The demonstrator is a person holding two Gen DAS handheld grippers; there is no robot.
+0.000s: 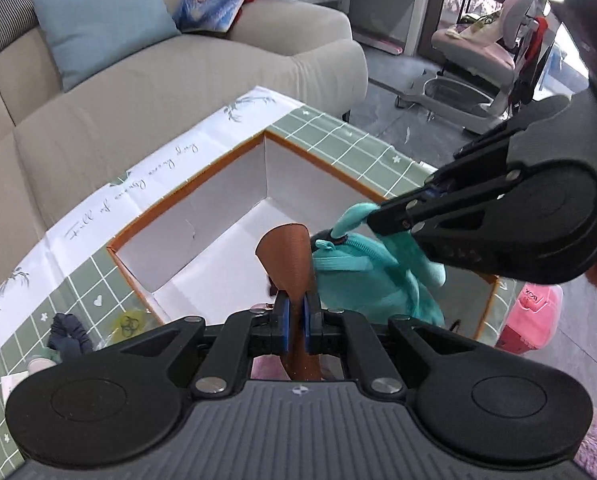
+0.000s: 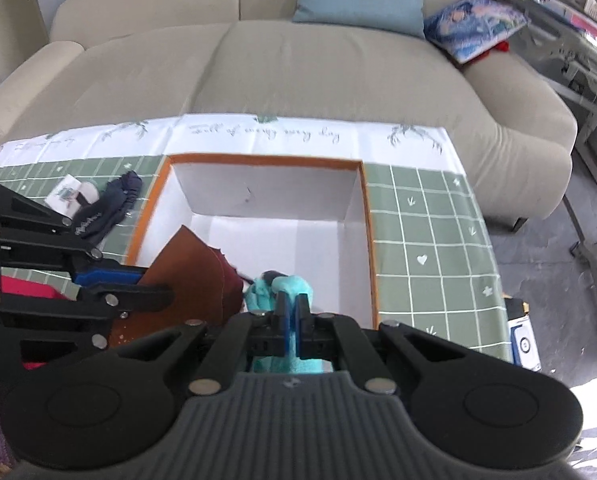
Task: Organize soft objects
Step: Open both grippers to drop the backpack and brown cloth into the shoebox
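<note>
Over an open box [image 2: 266,216] with an orange rim and white walls, sunk amid a green checked cloth [image 2: 426,232] before a beige sofa [image 2: 298,72], a person lowers two soft items. At left on the cloth lie a dark bundle of socks [image 2: 110,208] and a small card [image 2: 64,194], not yet packed. The left gripper [image 1: 296,314] has its jaws nearly together, clamped on a brown cap [image 1: 286,256] by its brim, the cap held over the box's near left part. The right gripper [image 2: 290,312] is fully closed on a teal plush pouch [image 1: 362,280] by a loop of its fabric, so the pouch dangles just beside the cap above the box floor. Both pieces look light and limp: the cap's brim seems stiff enough to pinch cleanly, while the plush will likely sag and swing, best taken by a fold or strap. The box floor looks bare and roomy, yet the two grippers crowd its near edge, and the orange rim could catch a trailing fold. A pink tub [image 1: 532,316] stands on the floor at far right.
</note>
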